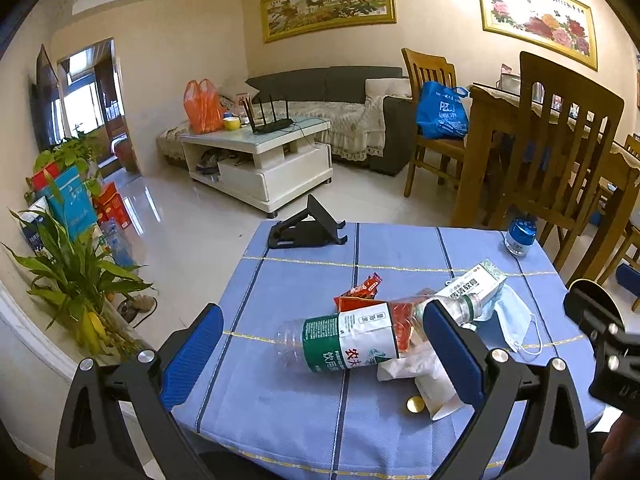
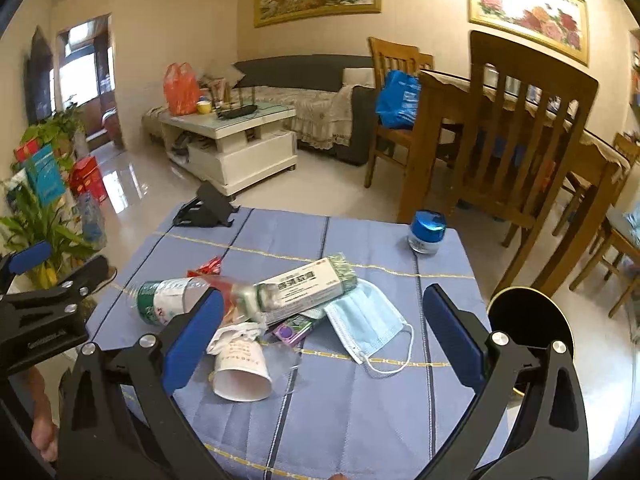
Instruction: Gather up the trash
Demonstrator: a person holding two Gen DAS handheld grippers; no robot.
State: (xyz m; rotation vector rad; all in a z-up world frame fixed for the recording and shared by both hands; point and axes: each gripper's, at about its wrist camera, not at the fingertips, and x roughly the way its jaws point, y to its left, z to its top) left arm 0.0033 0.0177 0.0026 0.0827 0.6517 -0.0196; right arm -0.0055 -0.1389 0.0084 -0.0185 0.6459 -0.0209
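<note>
Trash lies in a heap on the blue checked tablecloth (image 1: 304, 412) (image 2: 360, 408). An empty plastic bottle (image 1: 352, 340) (image 2: 168, 296) lies on its side. Around it are a white medicine box (image 1: 476, 282) (image 2: 304, 284), a blue face mask (image 1: 514, 320) (image 2: 366, 320), a tipped paper cup (image 2: 240, 372) (image 1: 436, 398) with a crumpled tissue (image 2: 236, 332), red wrappers (image 1: 366, 288) (image 2: 206, 266), a purple packet (image 2: 290, 330) and a gold cap (image 1: 415, 404). My left gripper (image 1: 324, 356) is open above the bottle. My right gripper (image 2: 324, 340) is open above the heap, holding nothing.
A black phone stand (image 1: 306, 230) (image 2: 208, 210) and a blue-lidded jar (image 1: 520, 238) (image 2: 427, 232) stand at the table's far edge. A black round bin (image 2: 528, 328) sits right of the table. Wooden chairs (image 2: 520, 152), a coffee table (image 1: 260, 160) and plants (image 1: 76, 284) surround it.
</note>
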